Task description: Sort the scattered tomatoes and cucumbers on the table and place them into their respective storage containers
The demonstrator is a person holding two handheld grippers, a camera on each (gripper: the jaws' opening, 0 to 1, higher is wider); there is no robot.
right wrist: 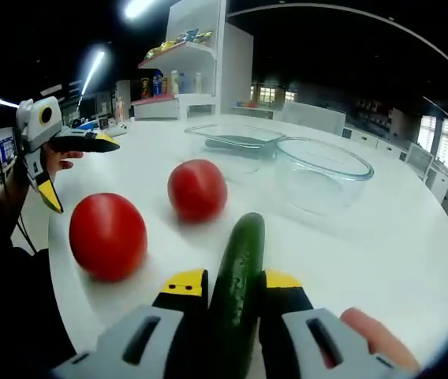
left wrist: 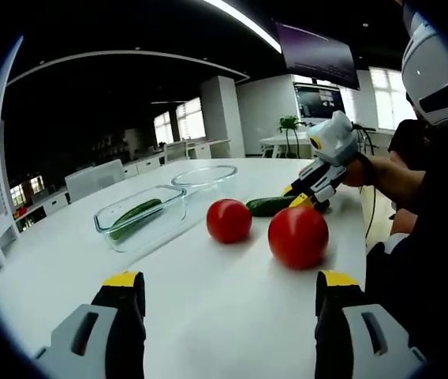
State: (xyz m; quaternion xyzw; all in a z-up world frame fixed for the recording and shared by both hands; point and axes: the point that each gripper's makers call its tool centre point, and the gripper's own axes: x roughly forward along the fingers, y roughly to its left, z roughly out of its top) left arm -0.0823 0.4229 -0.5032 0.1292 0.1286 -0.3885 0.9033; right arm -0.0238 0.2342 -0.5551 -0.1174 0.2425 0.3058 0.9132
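jaws of the right gripper (right wrist: 224,294) are closed on a cucumber (right wrist: 237,288), which lies between the two yellow-tipped fingers and points away across the white tabletop (right wrist: 413,237). in the left gripper view the same gripper (left wrist: 309,197) shows at the far right, held by a hand, with the dark green cucumber (left wrist: 271,206) sticking out leftward from its jaws, low over the tabletop (left wrist: 224,308).

jaws of the left gripper (left wrist: 228,288) stand wide apart and hold nothing, hanging above bare tabletop. in the right gripper view that gripper (right wrist: 82,142) appears at the far left, in a hand, its jaws spread.

two tomatoes lie on the tabletop. the nearer tomato (left wrist: 298,236) sits just to the right of the smaller-looking far tomato (left wrist: 229,220), the two close together but apart. in the right gripper view the near tomato (right wrist: 108,235) is left of the held cucumber, and the far tomato (right wrist: 197,189) lies beyond it.

farther out stand two clear containers side by side: a rectangular glass container (left wrist: 141,216) with a second cucumber (left wrist: 135,215) lying inside it, and a round glass bowl (left wrist: 204,177) next to it. in the right gripper view the rectangular container (right wrist: 236,142) is behind and left of the round bowl (right wrist: 321,170).
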